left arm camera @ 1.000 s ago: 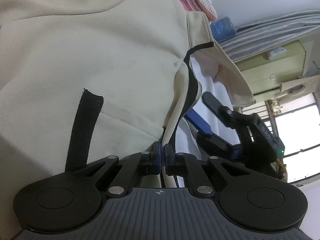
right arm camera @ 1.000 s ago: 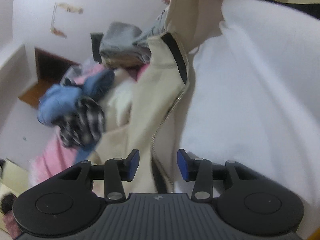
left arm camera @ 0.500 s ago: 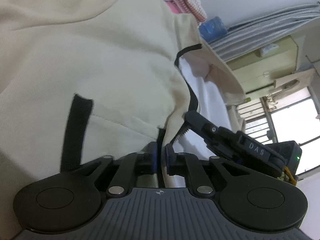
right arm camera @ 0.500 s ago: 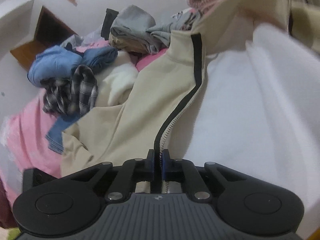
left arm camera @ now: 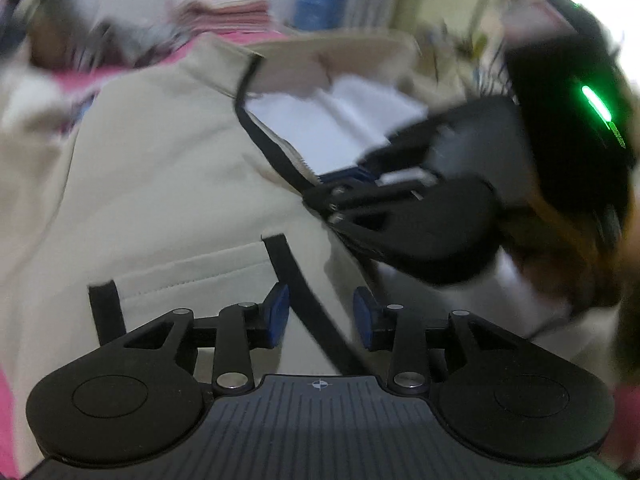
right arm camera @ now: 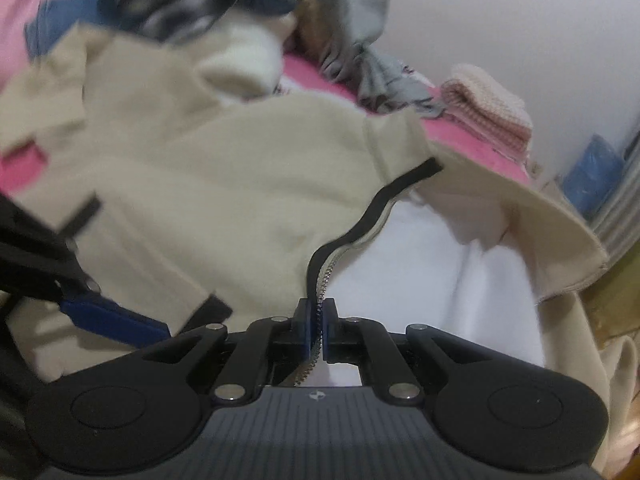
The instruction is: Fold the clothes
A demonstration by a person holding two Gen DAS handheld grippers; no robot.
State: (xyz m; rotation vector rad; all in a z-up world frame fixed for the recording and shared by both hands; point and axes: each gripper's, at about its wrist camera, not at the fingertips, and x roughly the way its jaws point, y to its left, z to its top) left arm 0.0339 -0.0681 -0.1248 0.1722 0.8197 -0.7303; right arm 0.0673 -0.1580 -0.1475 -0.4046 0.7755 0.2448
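Matt cream cloth jacket [right arm camera: 208,184] — metal-toothed zip [right arm camera: 320,292], black tape.

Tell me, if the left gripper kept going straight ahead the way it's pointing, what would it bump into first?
Most likely the cream jacket. The left gripper has its jaws opening, with the jacket's black zipper band running between them, untouched. Blur hides the exact depth.

The left wrist camera sits right behind its own blue fingertips [left arm camera: 276,314] and looks down, very close, at the cream zip jacket [left arm camera: 160,184]. The right wrist camera looks down at the same jacket [right arm camera: 224,184] from the other side, just as close. Each camera sees the other gripper [left arm camera: 344,188] [right arm camera: 108,318].
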